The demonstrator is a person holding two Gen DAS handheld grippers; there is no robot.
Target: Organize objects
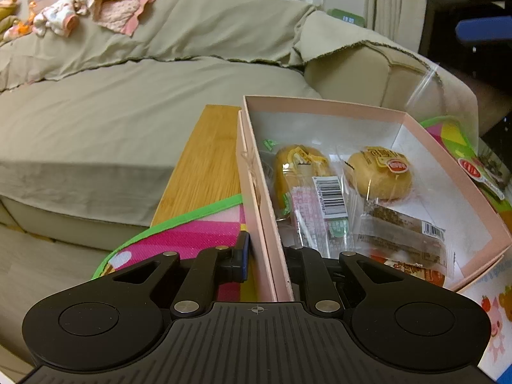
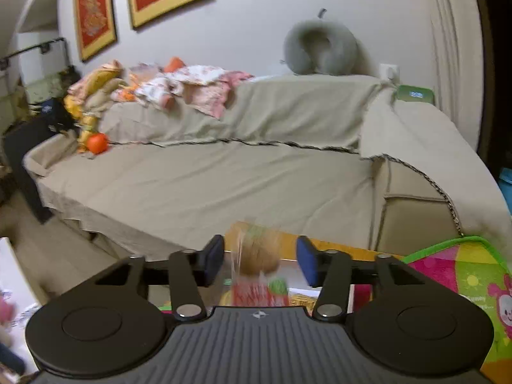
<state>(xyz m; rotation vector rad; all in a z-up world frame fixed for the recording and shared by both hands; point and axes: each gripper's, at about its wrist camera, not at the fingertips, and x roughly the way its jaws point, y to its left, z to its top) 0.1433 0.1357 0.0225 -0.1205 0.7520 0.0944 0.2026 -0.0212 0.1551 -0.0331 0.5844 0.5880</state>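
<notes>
the left gripper (image 1: 268, 257) has its jaws clamped narrow on the near side wall of the open pink cardboard box (image 1: 323, 106), which sits on the wooden bench (image 1: 204, 166) over a bright striped play mat (image 1: 192, 233). several clear-wrapped yellow buns (image 1: 379, 172) lie inside the box. the right gripper (image 2: 260, 260) has its jaws apart, a blurred wrapped bun (image 2: 257, 257) between them, untouched by either pad.
</notes>
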